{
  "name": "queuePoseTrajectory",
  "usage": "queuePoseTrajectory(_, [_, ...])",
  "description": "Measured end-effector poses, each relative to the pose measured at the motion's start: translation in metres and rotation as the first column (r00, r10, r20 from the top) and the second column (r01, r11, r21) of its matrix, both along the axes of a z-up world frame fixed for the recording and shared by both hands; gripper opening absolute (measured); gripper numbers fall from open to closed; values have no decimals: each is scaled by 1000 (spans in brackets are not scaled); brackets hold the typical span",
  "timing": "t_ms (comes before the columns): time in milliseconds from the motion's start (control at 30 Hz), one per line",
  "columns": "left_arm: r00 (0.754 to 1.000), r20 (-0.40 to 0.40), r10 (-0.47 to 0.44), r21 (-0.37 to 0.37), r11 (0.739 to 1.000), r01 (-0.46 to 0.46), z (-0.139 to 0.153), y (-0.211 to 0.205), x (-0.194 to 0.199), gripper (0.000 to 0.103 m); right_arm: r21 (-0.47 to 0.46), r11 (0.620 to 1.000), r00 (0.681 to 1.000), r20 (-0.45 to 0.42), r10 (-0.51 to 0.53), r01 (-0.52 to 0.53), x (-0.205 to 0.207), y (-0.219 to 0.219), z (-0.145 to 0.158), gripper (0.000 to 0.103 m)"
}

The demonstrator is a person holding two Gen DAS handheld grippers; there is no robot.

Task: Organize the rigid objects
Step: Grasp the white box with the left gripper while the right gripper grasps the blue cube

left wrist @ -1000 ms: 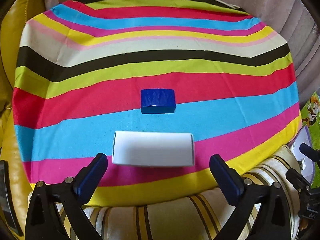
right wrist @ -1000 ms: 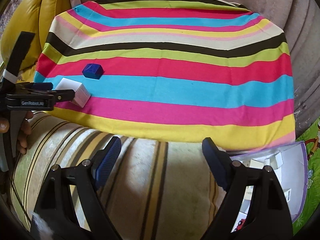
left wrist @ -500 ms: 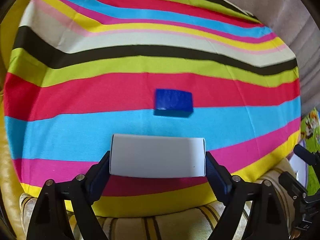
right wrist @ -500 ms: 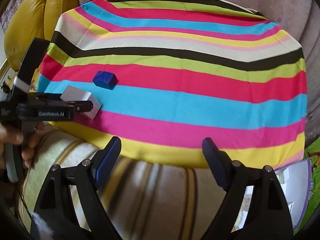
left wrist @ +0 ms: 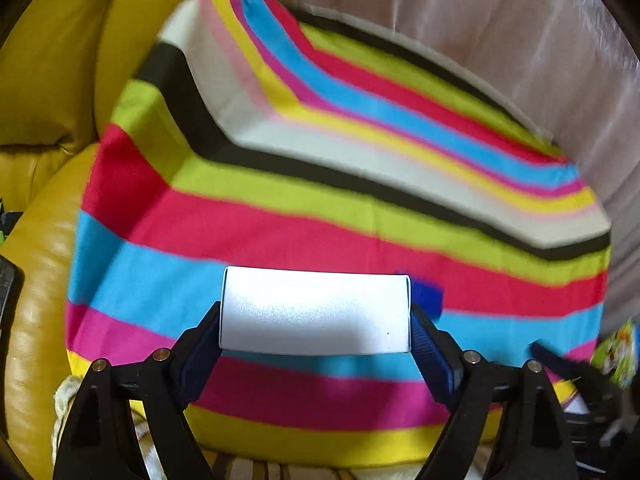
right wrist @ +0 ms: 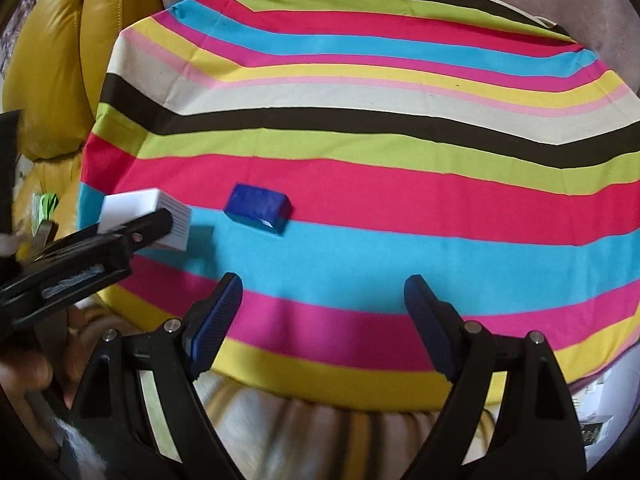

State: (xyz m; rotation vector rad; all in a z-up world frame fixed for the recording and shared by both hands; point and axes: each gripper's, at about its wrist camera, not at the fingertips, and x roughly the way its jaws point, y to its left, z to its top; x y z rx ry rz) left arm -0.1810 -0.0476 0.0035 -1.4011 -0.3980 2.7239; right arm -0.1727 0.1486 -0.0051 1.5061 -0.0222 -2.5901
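Note:
My left gripper (left wrist: 315,334) is shut on a white box (left wrist: 315,310), its pads on the box's two short ends, and holds it lifted above the striped cloth (left wrist: 280,224). The white box also shows in the right wrist view (right wrist: 150,216), held off the cloth with its shadow beneath. A dark blue block (right wrist: 258,209) lies on the cloth where the red and cyan stripes meet; in the left wrist view only its edge (left wrist: 428,294) peeks out behind the box. My right gripper (right wrist: 323,320) is open and empty, low over the cloth's near edge.
The cloth covers a cushioned seat with yellow leather cushions (right wrist: 44,80) on the left and a grey-pink fabric back (left wrist: 480,40) behind. A striped beige cushion (right wrist: 320,432) lies below the cloth's front edge. Papers lie at the lower right (right wrist: 596,420).
My left gripper closed on the white box and lifted it off the cloth, swinging left. My right gripper moved forward over the cloth's near edge, closer to the blue block.

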Motion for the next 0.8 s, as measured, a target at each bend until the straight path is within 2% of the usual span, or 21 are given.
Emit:
queuePoseTrajectory(100, [996,-70,50,13,999,-50,11,-9,4,87,-6,1000,1000,3,-18,18,-12,-11,-5,85])
queuePoseTrajectory(333, [984,-137,110,63,993,-102,15,-23,10,87,-13,1000,999,32,-27,28,-34,-35,-15,85])
queuePoseTrajectory(433, [968,-218,128,60,991,-117,33,-23,18,87,-13,998,997,48,-55,55,-43,-41,-22,85])
queuePoseTrajectory(600, [925,-360,121,33,993,-117,61,-20,29,87,-19,996,995,66,-80,82,-55,-50,-30,85])
queuePoseTrajectory(800, [906,-417,77,-16,996,-92,72,-7,36,87,7,996,993,80,-89,89,-67,-61,-40,85])
